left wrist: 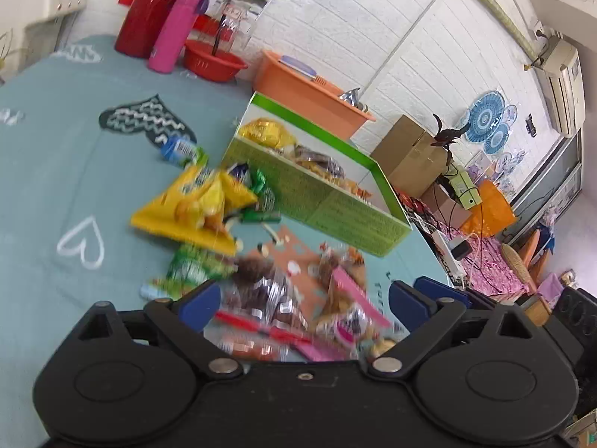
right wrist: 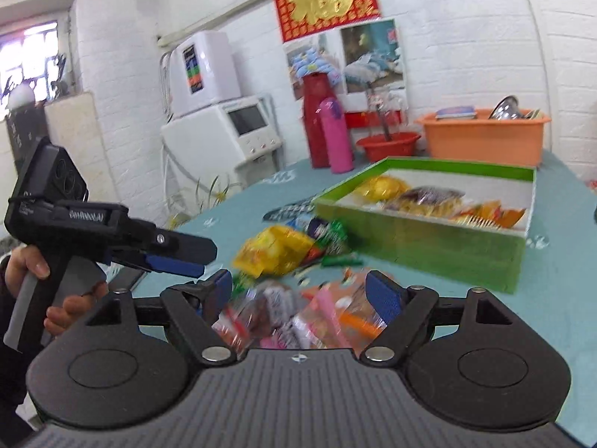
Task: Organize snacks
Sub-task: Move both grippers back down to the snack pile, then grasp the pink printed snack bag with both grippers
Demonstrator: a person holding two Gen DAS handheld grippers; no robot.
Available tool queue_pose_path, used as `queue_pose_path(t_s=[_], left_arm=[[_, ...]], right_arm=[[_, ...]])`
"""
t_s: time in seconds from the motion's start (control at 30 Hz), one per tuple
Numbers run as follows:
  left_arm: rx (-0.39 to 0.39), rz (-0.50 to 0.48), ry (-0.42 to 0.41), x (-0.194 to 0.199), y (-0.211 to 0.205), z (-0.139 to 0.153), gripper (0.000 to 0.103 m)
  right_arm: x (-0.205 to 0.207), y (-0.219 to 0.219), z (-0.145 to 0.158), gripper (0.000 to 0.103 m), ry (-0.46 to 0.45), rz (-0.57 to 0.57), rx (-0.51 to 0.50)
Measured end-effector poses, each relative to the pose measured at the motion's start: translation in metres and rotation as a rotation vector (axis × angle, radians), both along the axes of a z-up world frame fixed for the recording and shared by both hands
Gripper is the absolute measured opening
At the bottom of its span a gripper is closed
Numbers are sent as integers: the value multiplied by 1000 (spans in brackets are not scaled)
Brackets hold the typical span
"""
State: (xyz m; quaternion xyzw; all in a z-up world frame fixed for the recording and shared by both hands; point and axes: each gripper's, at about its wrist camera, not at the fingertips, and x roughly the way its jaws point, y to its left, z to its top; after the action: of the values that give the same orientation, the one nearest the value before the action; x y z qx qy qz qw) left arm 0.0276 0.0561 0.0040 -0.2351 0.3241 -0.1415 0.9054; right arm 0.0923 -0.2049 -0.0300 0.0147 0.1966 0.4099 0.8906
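Note:
A green box [left wrist: 328,201] with several snacks inside stands on the blue-green tablecloth; it also shows in the right wrist view [right wrist: 429,242]. A pile of loose snack packets [left wrist: 283,298] lies in front of it, with a yellow bag [left wrist: 194,209] at its left. My left gripper [left wrist: 298,298] is open just above the near packets. My right gripper [right wrist: 298,295] is open above the same pile [right wrist: 298,317], close to the yellow bag [right wrist: 272,250]. The left gripper [right wrist: 175,261] shows at the left in the right wrist view, held by a hand.
A red thermos [left wrist: 153,11], a pink bottle [left wrist: 175,30], a red bowl [left wrist: 212,61] and an orange basin [left wrist: 306,93] stand at the far side of the table. A small blue-green packet [left wrist: 183,151] lies apart. Cardboard boxes [left wrist: 414,153] stand beyond the table edge.

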Motion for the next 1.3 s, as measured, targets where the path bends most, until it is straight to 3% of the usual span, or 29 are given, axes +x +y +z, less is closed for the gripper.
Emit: queue_pose_path(t_s=[0.1, 0.23, 0.43, 0.6, 0.63, 0.67, 0.7, 0.73, 0.8, 1.07, 1.2, 1.3], left_arm=[[-38, -38, 21, -11, -6, -11, 103], [-171, -97, 64, -17, -20, -34, 103], [-294, -4, 107, -8, -27, -56, 103], [-243, 55, 64, 5, -37, -53, 103], [-235, 56, 61, 9, -39, -53, 101], [-227, 57, 62, 13, -41, -53, 95], [-218, 55, 61, 16, -42, -53, 81], [-206, 51, 59, 19, -44, -54, 77], [-188, 59, 52, 22, -45, -55, 65], [-214, 56, 21, 21, -44, -63, 66], [-186, 67, -1, 19, -54, -63, 56], [-196, 64, -6, 17, -58, -59, 50]], right_arm=[[-1, 4, -12, 103, 12, -11, -57], [1, 1, -21, 103, 31, -8, -86], [7, -3, -26, 103, 23, 83, -194], [16, 6, -27, 103, 6, 167, -275], [19, 9, -28, 97, 9, 179, -287], [20, 11, -28, 87, 11, 190, -293], [21, 13, -29, 83, 15, 201, -297], [23, 15, -29, 78, 24, 212, -298], [23, 15, -30, 78, 26, 216, -297], [35, 7, -32, 75, 95, 208, -255], [34, 10, -32, 58, 84, 180, -244], [32, 7, -30, 54, 77, 152, -251]])
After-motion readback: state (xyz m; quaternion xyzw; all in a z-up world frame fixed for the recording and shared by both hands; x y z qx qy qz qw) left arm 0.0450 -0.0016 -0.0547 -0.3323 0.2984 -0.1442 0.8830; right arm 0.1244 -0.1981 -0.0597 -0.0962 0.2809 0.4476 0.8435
